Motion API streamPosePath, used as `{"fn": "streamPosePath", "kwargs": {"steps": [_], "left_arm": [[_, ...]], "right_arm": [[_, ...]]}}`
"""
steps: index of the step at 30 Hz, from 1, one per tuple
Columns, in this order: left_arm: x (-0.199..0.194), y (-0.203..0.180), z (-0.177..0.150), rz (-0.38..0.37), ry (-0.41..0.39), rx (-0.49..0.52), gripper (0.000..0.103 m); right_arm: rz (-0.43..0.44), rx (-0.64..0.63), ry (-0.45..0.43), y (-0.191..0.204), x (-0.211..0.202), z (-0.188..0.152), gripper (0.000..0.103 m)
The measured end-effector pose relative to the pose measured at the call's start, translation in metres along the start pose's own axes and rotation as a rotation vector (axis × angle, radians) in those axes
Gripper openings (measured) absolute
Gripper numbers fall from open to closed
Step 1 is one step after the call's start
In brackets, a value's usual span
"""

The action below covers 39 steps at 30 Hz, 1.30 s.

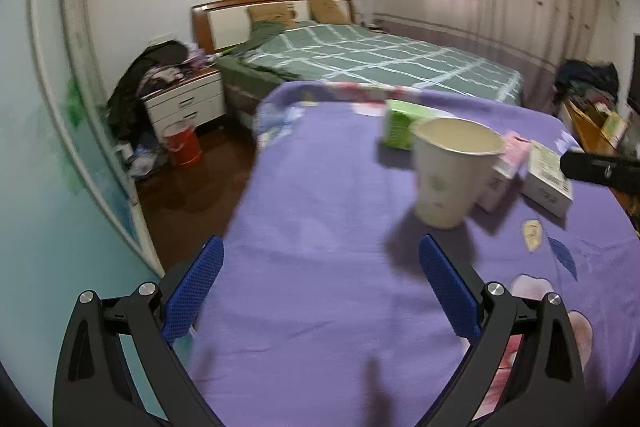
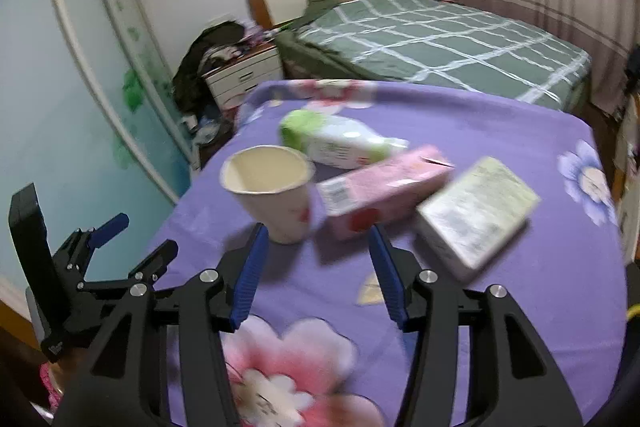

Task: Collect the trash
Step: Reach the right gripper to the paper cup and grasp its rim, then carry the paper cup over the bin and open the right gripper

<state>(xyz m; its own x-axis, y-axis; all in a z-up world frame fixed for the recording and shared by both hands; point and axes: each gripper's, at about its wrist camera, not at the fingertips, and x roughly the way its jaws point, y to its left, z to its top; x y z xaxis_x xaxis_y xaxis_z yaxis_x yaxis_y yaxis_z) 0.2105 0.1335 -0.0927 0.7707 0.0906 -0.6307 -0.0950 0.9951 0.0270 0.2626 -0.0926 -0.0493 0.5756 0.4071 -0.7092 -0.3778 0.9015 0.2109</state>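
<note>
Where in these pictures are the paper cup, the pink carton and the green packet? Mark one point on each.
paper cup [image 2: 280, 203], right wrist view, on its outer side wall.
pink carton [image 2: 384, 183], right wrist view, on its long top face.
green packet [image 2: 340, 143], right wrist view, on its pale middle.

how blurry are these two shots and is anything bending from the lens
Left wrist view: paper cup and boxes smeared by motion, left gripper sharp, wardrobe door edge bowed. Right wrist view: cup, pink box and flowered cloth blurred, right gripper crisp, dark corners.
</note>
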Motion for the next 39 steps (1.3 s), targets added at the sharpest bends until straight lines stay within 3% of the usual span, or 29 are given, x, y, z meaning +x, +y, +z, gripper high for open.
{"fn": "streamPosePath", "kwargs": {"steps": [4,7,13,18,21,25,34,39], "left_arm": [[-0.001,0.02,-0.002,0.003,0.003,-0.038,0.096],[-0.001,0.025,-0.004,-0.008,0.003,-0.037,0.096],[0.001,0.023,0.0,-0.033,-0.002,-0.036,0.096],[-0.003,0.027,-0.003,-0.041,-0.005,-0.051,0.096],[-0.006,0.03,-0.003,-0.045,-0.003,-0.057,0.096],[-0.006,0.031,-0.003,-0.047,0.0,-0.058,0.096],[-0.004,0.025,0.002,-0.057,0.003,-0.041,0.096],[-0.005,0.014,0.005,-0.071,0.0,-0.021,0.096]], "right_arm": [[0.032,-0.049,0.025,0.025,0.028,0.008,0.065],[0.004,-0.06,0.023,0.033,0.044,0.014,0.077],[-0.047,-0.074,0.022,0.044,0.07,0.027,0.082],[-0.105,-0.057,0.052,0.043,0.091,0.034,0.082],[-0.119,-0.042,0.062,0.039,0.098,0.033,0.067],[-0.102,-0.024,0.054,0.034,0.092,0.034,0.057],[-0.045,0.023,-0.017,0.02,0.036,0.028,0.057],[-0.055,0.045,-0.048,0.0,-0.004,0.011,0.058]]}}
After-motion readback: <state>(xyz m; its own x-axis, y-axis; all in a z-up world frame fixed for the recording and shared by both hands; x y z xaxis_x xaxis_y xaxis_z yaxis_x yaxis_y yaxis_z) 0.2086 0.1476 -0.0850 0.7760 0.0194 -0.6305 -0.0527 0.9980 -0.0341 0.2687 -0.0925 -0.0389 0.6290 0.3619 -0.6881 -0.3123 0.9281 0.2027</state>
